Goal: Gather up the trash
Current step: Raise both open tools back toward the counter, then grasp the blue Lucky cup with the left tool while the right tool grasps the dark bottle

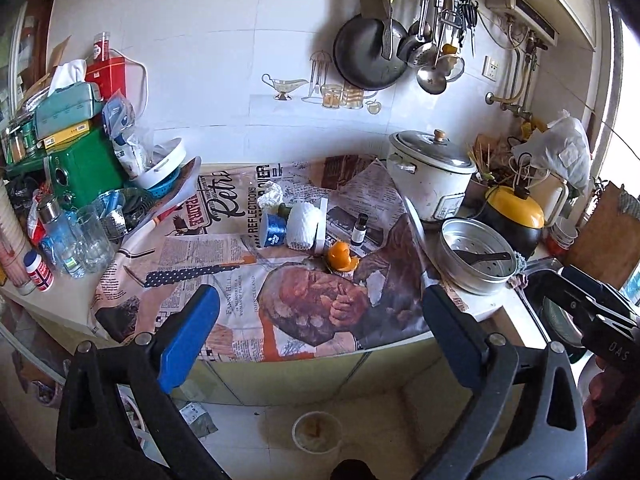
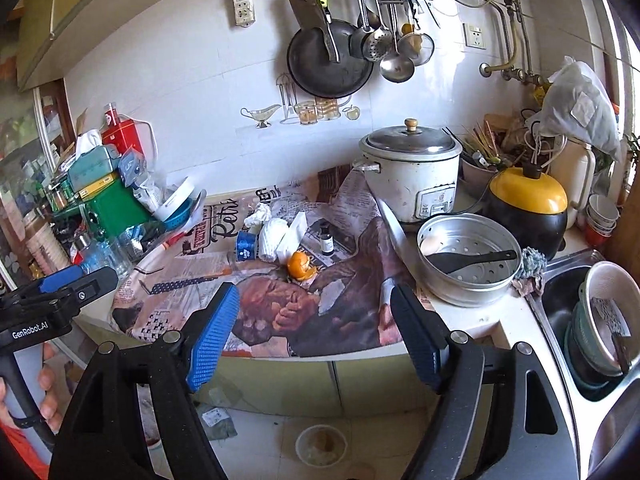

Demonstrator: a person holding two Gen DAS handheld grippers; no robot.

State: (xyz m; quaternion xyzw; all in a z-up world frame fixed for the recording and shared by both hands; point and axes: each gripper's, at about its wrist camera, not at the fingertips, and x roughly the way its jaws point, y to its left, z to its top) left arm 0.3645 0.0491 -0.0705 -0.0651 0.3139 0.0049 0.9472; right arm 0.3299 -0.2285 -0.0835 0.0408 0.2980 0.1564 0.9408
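Trash lies mid-counter on a newspaper-print cloth (image 1: 240, 264): an orange peel (image 1: 340, 257) (image 2: 300, 266), a crumpled tissue (image 1: 272, 197) (image 2: 258, 214), a white foam fruit net (image 1: 304, 226) (image 2: 272, 238), a blue can (image 1: 273, 230) (image 2: 245, 246) on its side, and a small dark bottle (image 1: 359, 229) (image 2: 327, 238). My left gripper (image 1: 320, 328) is open and empty, held in front of the counter edge. My right gripper (image 2: 314, 336) is open and empty, also short of the counter. Each gripper shows at the edge of the other's view.
A rice cooker (image 2: 412, 176), a metal steamer pan with a black spatula (image 2: 468, 264) and a yellow-lidded pot (image 2: 528, 204) stand right. Glasses and boxes (image 1: 80, 184) crowd the left. A sink with bowls (image 2: 600, 320) is far right. A container (image 1: 316, 432) sits on the floor below.
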